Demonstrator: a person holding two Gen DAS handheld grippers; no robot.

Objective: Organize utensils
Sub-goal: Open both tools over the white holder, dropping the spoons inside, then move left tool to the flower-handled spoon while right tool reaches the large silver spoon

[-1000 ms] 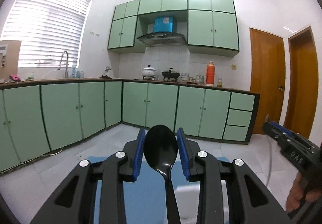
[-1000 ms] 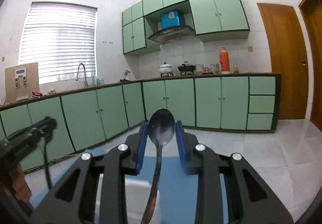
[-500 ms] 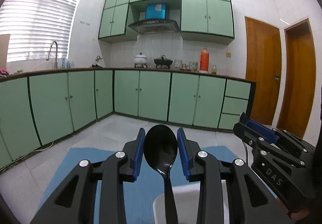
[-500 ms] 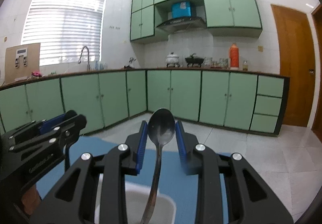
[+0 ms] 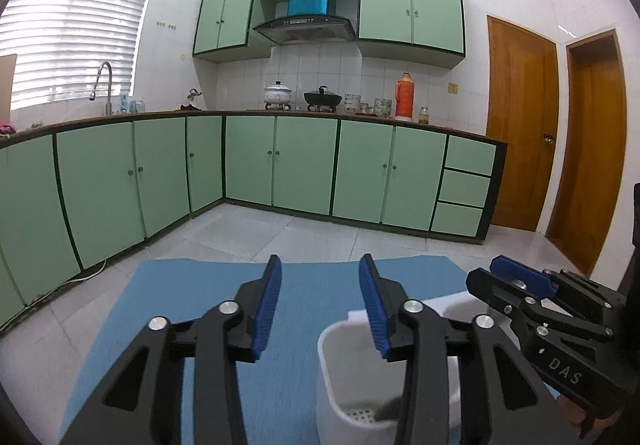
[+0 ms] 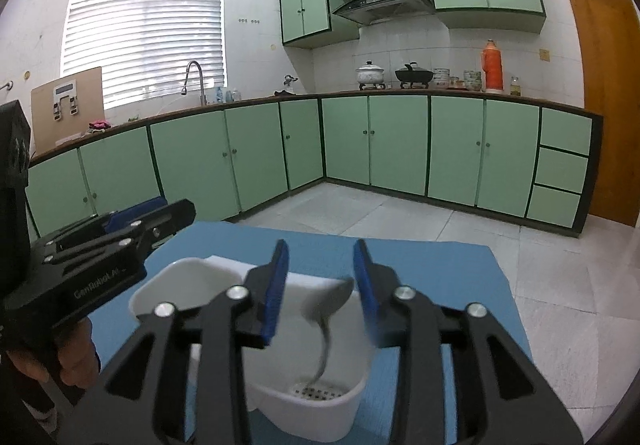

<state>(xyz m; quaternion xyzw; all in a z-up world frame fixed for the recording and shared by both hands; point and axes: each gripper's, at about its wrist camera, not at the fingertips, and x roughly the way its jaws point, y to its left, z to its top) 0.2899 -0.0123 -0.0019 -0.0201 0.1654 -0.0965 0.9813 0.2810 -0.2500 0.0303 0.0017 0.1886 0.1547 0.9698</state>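
While the metal spoon (image 6: 326, 319) stands blurred in the right-hand compartment of the white holder (image 6: 352, 401), its long axis runs roughly upright, bowl at the top leaning toward the far rim and handle reaching down to the perforated floor. Half a second ago that spoon was pinched between the right gripper (image 6: 320, 277) pads, and a black spoon sat likewise in the left gripper (image 5: 320, 305); both have since been let go. Only a dark smudge low inside the holder's near compartment (image 5: 390, 407) shows in the left view, too blurred to tell whether it is the black spoon. Each gripper's jaws now stand wide apart with nothing between the blue pads, touching nothing. Both hang just above the holder, which rests on a blue mat (image 6: 440, 265) on the table, the left gripper over the left compartment and the right over the right
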